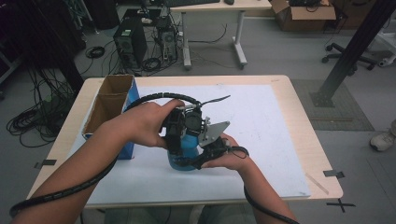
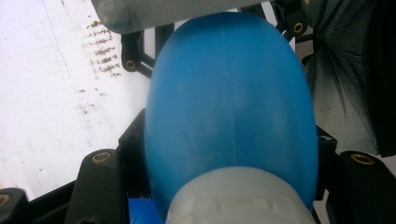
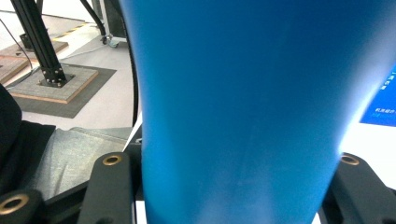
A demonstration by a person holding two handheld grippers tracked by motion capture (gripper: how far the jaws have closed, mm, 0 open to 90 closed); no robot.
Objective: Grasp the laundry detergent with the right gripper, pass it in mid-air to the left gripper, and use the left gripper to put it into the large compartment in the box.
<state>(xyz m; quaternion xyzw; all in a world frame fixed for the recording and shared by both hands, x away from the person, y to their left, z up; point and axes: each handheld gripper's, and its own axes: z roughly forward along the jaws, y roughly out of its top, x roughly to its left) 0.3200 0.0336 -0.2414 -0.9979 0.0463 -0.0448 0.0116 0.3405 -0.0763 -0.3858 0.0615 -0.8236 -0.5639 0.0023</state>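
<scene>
A blue plastic bottle [image 1: 186,157] stands on the white mat [image 1: 266,126] near the table's front middle. My left gripper [image 1: 183,135] comes down on it from above. In the left gripper view its jaws [image 2: 229,161] are shut on the whitish cap [image 2: 240,198], with the blue bottle body [image 2: 229,93] bulging beyond. My right gripper [image 1: 204,156] reaches in from the right, its grey plate [image 1: 215,130] on top. In the right gripper view its jaws [image 3: 231,161] press both sides of the bottle body [image 3: 243,93].
An open cardboard box [image 1: 108,101] with a blue side stands at the mat's left edge, close to the left forearm. The wooden table [image 1: 303,116] borders the mat. On the floor behind are computer towers [image 1: 130,44], cables and a desk [image 1: 238,32].
</scene>
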